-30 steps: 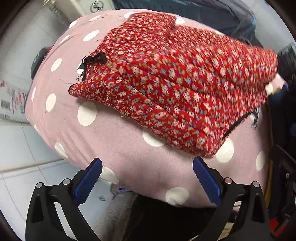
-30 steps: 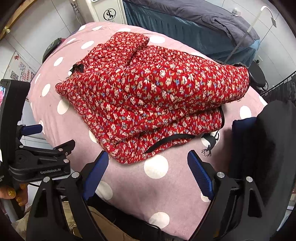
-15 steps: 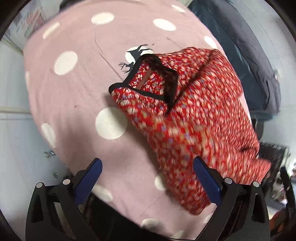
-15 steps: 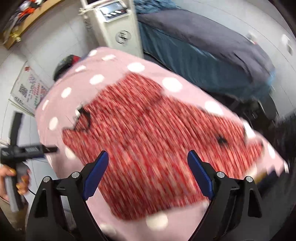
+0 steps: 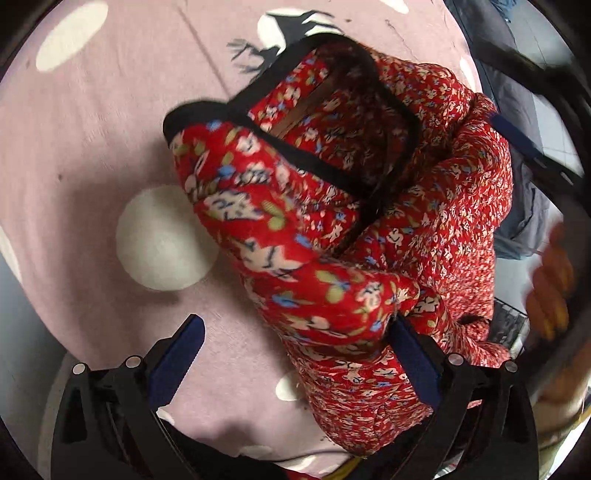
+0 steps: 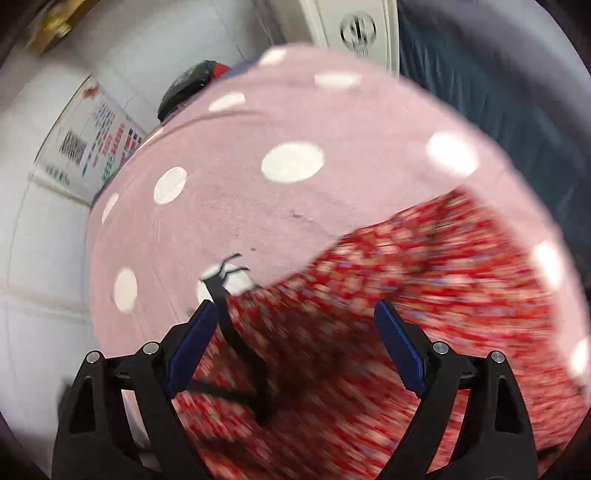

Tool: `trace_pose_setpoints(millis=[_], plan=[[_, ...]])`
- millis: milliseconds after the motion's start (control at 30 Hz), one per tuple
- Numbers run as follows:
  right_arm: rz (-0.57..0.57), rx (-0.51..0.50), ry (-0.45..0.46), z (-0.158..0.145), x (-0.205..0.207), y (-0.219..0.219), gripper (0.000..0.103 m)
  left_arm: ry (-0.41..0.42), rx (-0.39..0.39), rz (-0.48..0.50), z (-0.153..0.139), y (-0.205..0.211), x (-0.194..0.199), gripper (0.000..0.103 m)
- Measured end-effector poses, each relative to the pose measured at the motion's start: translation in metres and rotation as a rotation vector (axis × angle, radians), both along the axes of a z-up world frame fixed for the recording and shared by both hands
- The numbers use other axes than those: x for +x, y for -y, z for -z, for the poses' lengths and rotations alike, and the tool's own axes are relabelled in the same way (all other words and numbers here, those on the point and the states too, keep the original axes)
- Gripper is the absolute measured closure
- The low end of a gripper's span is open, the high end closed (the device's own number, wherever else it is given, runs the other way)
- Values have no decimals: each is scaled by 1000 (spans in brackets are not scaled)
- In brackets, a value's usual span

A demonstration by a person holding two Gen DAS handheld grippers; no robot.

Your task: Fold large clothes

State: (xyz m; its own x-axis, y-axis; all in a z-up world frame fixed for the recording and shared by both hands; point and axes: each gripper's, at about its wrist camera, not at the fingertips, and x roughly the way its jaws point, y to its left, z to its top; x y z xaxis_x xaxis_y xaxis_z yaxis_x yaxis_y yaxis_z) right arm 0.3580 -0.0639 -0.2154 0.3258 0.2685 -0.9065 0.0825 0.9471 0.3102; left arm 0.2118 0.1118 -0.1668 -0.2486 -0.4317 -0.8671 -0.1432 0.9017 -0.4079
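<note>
A folded red floral quilted garment point(image 5: 354, 236) with black trim lies on a pink cover with white dots point(image 5: 92, 147). My left gripper point(image 5: 295, 354) is open, low over the garment's near corner, with the cloth bulging between its jaws. In the right wrist view the garment point(image 6: 388, 325) is blurred, and my right gripper point(image 6: 295, 343) is open just above its black-trimmed edge. The right gripper and an orange-nailed hand point(image 5: 550, 280) show blurred at the left wrist view's right edge.
A dark blue-grey covered bed point(image 6: 498, 85) stands beyond the pink cover. A white appliance point(image 6: 351, 26) is at the back. A printed poster point(image 6: 92, 144) hangs on the white tiled wall at left. A dark object with red point(image 6: 192, 85) sits behind the cover.
Both grippers have dropped close to the garment. The left one swung round to the collar end. The right view moved from a high overview down to the trimmed edge. Both stayed open.
</note>
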Motion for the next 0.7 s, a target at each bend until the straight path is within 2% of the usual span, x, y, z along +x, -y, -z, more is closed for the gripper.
trace_pose_setpoints(millis=[67, 133, 167, 200, 233, 267, 300, 333, 433, 533, 633, 700], plan=[[34, -47, -95, 32, 17, -9, 17, 2, -15, 12, 4, 0, -1, 14], [74, -100, -166, 55, 21, -11, 26, -2, -38, 22, 12, 3, -3, 22], [102, -111, -146, 56, 18, -11, 34, -5, -57, 10, 14, 3, -5, 28], [120, -124, -126, 53, 16, -10, 49, -6, -85, -6, 16, 2, -7, 38], [131, -115, -110, 49, 13, -9, 56, -6, -107, -14, 16, 1, -7, 46], [140, -108, -100, 45, 10, -6, 74, 1, -131, -23, 14, 1, -9, 58], [158, -76, -86, 37, 4, 2, 84, 15, -136, -25, 10, 1, -9, 63], [176, -32, -73, 31, -1, 10, 87, 32, -135, -19, 7, 3, -10, 66], [232, 160, 33, -11, -36, 46, 90, 114, -136, 33, -16, 11, -15, 75], [254, 261, 141, -56, -80, 73, 91, 216, -147, 111, -45, 17, -24, 79], [285, 347, 280, -121, -155, 104, 91, 311, -206, 145, -84, 20, -35, 80], [297, 363, 375, -164, -199, 118, 91, 407, -245, 178, -121, 24, -45, 81]])
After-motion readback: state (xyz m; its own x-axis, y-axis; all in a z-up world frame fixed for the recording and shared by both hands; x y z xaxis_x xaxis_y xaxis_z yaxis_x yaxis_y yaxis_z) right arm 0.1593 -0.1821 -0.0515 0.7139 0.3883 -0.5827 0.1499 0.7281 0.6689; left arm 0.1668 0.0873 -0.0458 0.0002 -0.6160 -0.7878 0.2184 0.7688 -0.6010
